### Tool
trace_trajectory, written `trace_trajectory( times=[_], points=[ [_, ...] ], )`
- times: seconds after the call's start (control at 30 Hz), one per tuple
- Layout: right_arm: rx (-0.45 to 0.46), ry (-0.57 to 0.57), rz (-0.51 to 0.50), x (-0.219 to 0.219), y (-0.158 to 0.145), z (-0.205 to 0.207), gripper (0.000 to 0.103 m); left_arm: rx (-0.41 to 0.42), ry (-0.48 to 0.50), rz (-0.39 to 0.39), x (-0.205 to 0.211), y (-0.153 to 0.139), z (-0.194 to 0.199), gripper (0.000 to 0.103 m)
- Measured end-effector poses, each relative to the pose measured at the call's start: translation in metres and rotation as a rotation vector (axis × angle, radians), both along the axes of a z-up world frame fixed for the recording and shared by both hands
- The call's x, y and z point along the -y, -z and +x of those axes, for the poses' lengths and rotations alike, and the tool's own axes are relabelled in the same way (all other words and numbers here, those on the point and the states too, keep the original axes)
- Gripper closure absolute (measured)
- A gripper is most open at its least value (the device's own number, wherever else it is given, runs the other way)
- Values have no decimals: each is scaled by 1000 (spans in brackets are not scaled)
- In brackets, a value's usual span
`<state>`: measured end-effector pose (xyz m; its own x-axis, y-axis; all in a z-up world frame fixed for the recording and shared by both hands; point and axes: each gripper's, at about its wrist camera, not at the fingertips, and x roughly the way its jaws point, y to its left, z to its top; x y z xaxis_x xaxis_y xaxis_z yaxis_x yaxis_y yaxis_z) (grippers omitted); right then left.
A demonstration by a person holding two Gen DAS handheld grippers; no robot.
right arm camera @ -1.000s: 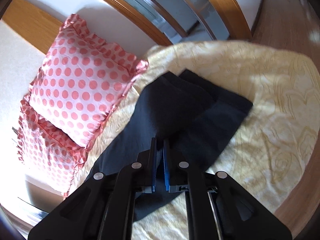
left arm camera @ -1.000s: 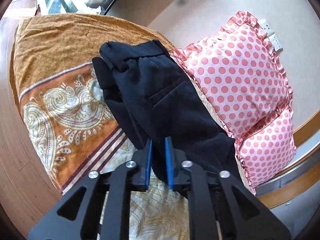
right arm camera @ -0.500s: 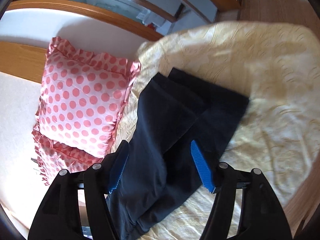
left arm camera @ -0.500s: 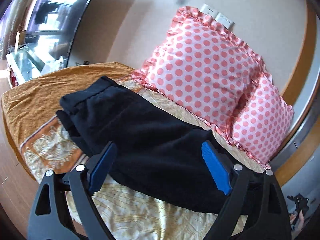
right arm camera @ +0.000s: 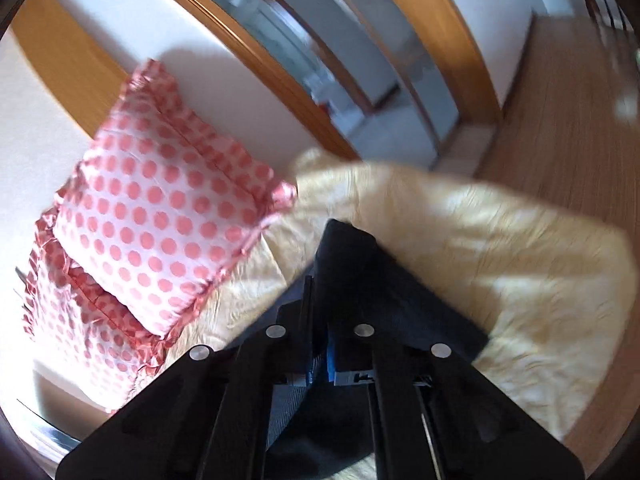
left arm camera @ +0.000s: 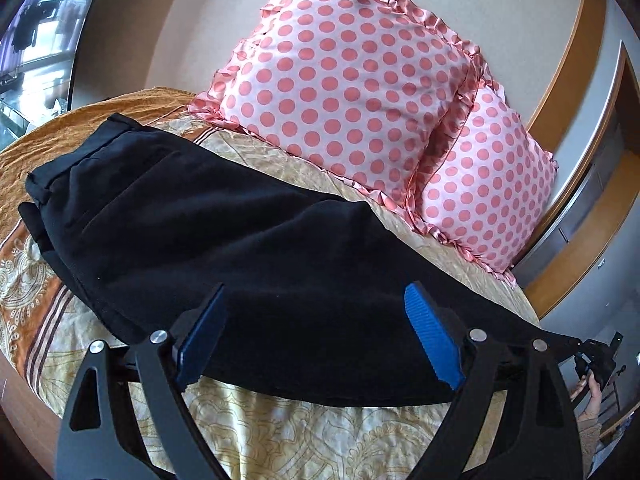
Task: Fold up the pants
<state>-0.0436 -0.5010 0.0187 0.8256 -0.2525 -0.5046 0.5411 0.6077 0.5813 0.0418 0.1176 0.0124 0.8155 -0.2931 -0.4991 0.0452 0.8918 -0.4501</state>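
Black pants (left arm camera: pixel 224 232) lie lengthwise on the bed, folded leg over leg, waistband at the far left. My left gripper (left arm camera: pixel 316 336) is open and empty, its blue pads (left arm camera: pixel 432 344) spread just above the pants' near edge. My right gripper (right arm camera: pixel 320 320) is shut on the leg end of the pants (right arm camera: pixel 372 280), cloth pinched between the pads and lifted off the bedspread. The right wrist view is blurred by motion.
Two pink polka-dot pillows (left arm camera: pixel 344 80) lean on the wall behind the pants, also in the right wrist view (right arm camera: pixel 160 224). The yellow-orange patterned bedspread (left arm camera: pixel 304 440) covers the bed. Wooden floor (right arm camera: pixel 560 100) lies beyond the bed's end.
Both grippers opened half a second ago. Since then the left stayed open and drew nearer, and the right shut on the leg end and is moving with it.
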Motion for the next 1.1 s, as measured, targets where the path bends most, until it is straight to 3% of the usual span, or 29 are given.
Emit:
trace_trajectory(
  times=[0.13,0.2,0.37,0.47,0.5,0.57,0.6,0.7,0.87,0.93,1.0,1.03,1.07,1.1],
  points=[
    [-197,9,53,9,42,0,98,-20,17,-12,1,4,7,14],
    [-250,-9,116,13,64,-1,98,-39,25,-25,1,7,11,14],
    [-259,16,113,9,52,-20,84,-46,14,-13,-3,7,10,14],
    [-283,109,-22,-1,31,-34,70,-50,11,-5,-7,7,11,13],
    [-283,119,-71,-5,24,-36,70,-49,12,-1,-7,7,12,13],
    [-287,104,-174,-18,10,-31,70,-51,14,12,-7,8,13,12],
    [-284,41,-212,-26,6,-20,70,-51,15,26,-5,8,15,12],
    [-300,-138,-203,-39,13,15,70,-73,-9,84,-3,14,19,9],
    [-423,-185,-110,-32,56,54,69,-124,-28,140,-5,32,23,9],
    [-407,-177,-127,-33,51,53,67,-125,-25,180,-2,32,23,9],
    [-320,-169,-108,-31,41,39,66,-96,-7,164,-1,29,18,7],
    [-279,-140,-93,-25,34,27,51,-73,16,121,-4,27,15,6],
    [-264,-109,-80,-22,29,18,24,-60,32,77,-7,26,12,6],
    [-240,-59,-53,-13,25,5,12,-51,37,44,-10,25,11,5]
  ],
)
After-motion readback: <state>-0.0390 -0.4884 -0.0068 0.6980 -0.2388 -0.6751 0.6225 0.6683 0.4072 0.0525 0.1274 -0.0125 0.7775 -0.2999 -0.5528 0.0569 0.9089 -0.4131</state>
